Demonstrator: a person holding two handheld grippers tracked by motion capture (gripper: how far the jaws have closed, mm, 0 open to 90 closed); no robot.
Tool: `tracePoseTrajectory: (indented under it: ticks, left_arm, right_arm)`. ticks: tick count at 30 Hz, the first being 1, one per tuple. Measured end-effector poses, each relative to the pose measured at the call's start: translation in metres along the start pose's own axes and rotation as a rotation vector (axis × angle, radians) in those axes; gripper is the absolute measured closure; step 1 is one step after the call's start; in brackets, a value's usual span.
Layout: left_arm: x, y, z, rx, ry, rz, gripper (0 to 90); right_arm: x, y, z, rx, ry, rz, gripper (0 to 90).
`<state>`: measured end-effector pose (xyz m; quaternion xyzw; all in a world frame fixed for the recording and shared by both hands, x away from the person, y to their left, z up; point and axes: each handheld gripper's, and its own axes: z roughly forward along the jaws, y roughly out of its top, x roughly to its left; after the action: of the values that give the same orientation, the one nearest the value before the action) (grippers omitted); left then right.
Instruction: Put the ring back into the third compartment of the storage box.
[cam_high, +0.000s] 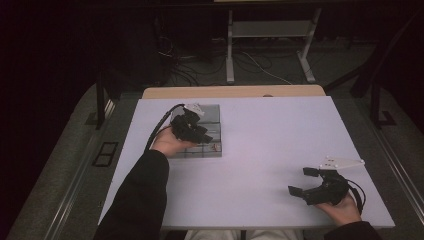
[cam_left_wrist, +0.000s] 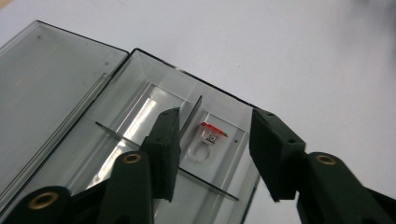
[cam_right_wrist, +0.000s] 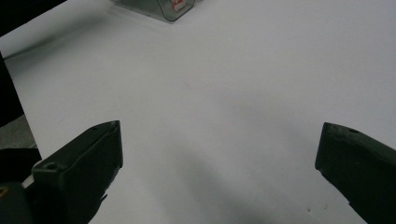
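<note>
Your left gripper (cam_high: 192, 131) hovers over the open clear box (cam_high: 212, 146) — your right gripper (cam_high: 306, 182) waits well apart.

The white desk (cam_high: 260, 150) carries the clear box near its far left part, lid (cam_left_wrist: 44, 88) folded flat beside the divided tray. Your left gripper hangs above the tray, its fingers (cam_left_wrist: 163, 149) partly spread with nothing pinched; between them, down in the corner compartment, lies a small clear ring-shaped piece with a red top (cam_left_wrist: 211, 136). Your right gripper rests in your hand near the desk's near right corner — its fingers (cam_right_wrist: 84, 163) spread wide over bare desk, holding nothing.
</note>
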<state>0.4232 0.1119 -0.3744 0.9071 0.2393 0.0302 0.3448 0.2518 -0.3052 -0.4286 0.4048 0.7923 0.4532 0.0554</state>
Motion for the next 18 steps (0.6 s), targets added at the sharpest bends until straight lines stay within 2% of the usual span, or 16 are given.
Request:
tracePoseTrajectory:
  ticks: [3,5,6,7,8,11,14,16,18]
  left_arm:
    - [-0.002,-0.003,-0.007,-0.022,0.0,-0.014,48.5]
    - [-0.004,-0.006,-0.01,-0.024,-0.001,-0.037,40.2]
    - [-0.005,-0.007,-0.011,-0.03,-0.006,-0.059,40.2]
    - [-0.006,-0.008,-0.012,-0.032,-0.011,-0.062,34.0]
    - [-0.008,-0.01,-0.014,-0.037,-0.011,-0.062,34.0]
    - [-0.013,-0.014,-0.019,-0.053,-0.007,-0.06,26.6]
    - [-0.017,-0.018,-0.024,-0.074,-0.022,-0.085,23.0]
    - [-0.02,-0.02,-0.027,-0.074,-0.016,-0.093,13.9]
    - [-0.023,-0.022,-0.031,-0.088,-0.017,-0.102,12.9]
  right_arm:
    - [0.0,0.0,0.0,-0.003,-0.001,-0.001,0.6]
    - [-0.001,0.0,0.0,-0.007,-0.002,-0.005,0.6]
    - [-0.001,0.0,0.0,-0.009,-0.003,-0.006,0.6]
    - [0.0,0.0,0.0,-0.008,-0.003,-0.005,0.6]
    - [0.0,0.0,0.0,-0.008,-0.003,-0.005,0.6]
    - [0.001,0.0,0.0,-0.004,-0.002,0.0,0.6]
    - [0.001,0.0,0.0,-0.005,-0.002,0.0,0.6]
    - [0.0,0.0,0.0,-0.01,-0.002,-0.005,0.6]
    - [0.0,0.0,-0.001,-0.01,-0.002,-0.002,0.6]
